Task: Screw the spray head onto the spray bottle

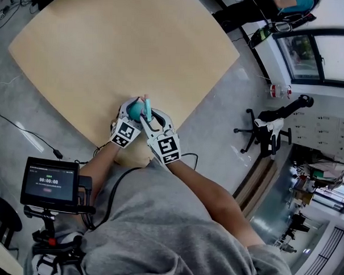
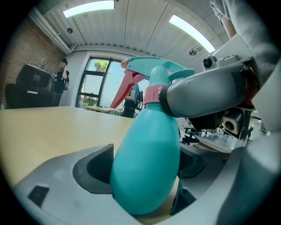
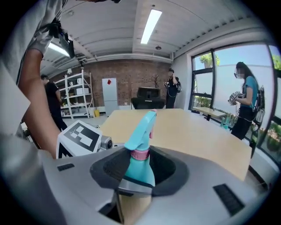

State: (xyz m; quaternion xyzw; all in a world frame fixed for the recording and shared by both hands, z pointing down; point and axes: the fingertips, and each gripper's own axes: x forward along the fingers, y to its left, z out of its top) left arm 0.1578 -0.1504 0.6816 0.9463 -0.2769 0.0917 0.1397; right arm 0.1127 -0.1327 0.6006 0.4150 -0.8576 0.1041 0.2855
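Item 1: spray bottle, teal, egg-shaped body. Loc.: at the near edge of the table, right in front of the person, btwn both grippers; whether its base rests on the top, can't tell. Holder A: left gripper, jaws clamped on the bottle body, pads pressing both flanks near the widest part. Holder B: right gripper, jaws closed round the neck at the pink collar; in its own view the collar sits right btwn the pads, w/ the nozzle sticking up past them. Item 2: spray head, teal w/ red trigger. Cond.: already seated on the neck, in line w/ the body, collar down against the shoulder w/ no gap to be seen. Status (est.): placing of head done, threads prob. engaged; job looks to be in the tightening stage, past halfway. Unknown: how many turns are in, & whether the collar is fully snug; no view settles it. Outstanding (est.): more twists of the collar by right gripper against the body held fast by left gripper until it stops, then release & set the bottle down on the table.
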